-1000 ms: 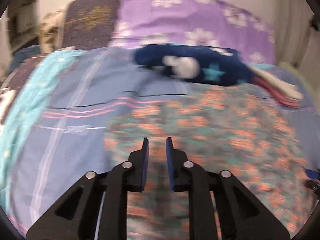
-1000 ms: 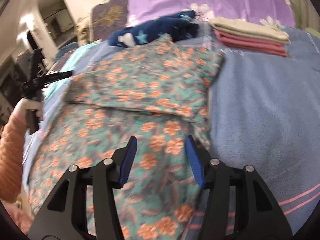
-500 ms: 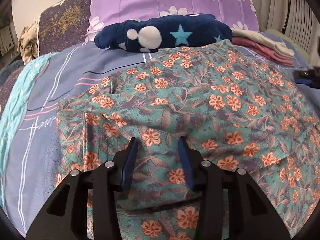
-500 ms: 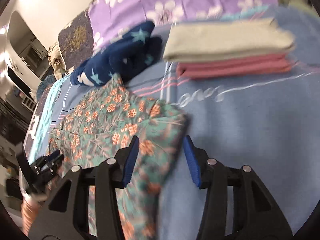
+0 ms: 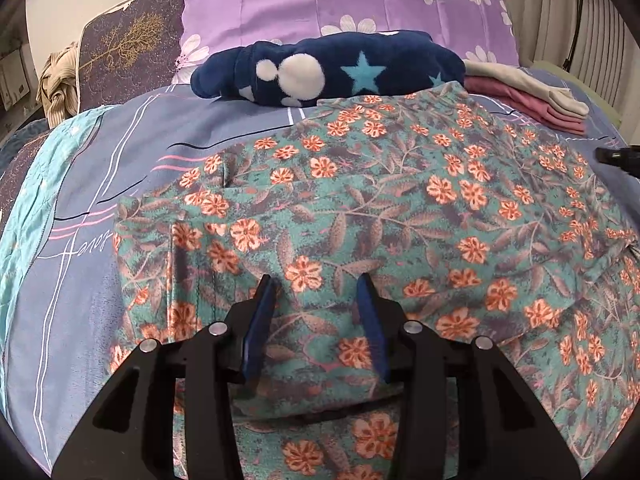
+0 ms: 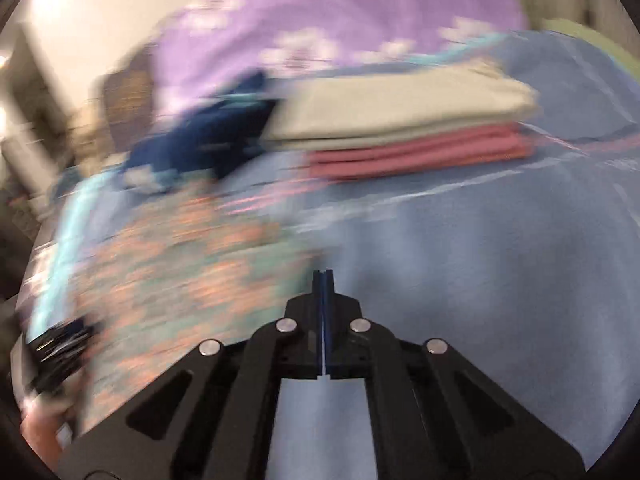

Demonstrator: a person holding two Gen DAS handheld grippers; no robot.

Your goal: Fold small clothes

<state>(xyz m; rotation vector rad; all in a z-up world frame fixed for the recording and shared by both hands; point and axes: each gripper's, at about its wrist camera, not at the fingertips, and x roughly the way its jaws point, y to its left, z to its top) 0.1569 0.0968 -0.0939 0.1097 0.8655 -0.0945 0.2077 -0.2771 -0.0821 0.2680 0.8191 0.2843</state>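
Blue bed (image 5: 120, 168); purple pillow (image 5: 340, 4) at 12 o'clock, folded stack (image 6: 400, 128) at 1. Floral garment (image 5: 400, 220) mid-bed under left gripper (image 5: 318, 292), fingers half apart, empty, wider than before. Right gripper (image 6: 323, 280) now closed, empty, off garment's edge.

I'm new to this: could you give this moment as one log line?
left gripper: open over floral garment | right gripper: shut, empty, above blue sheet | fold: unfinished
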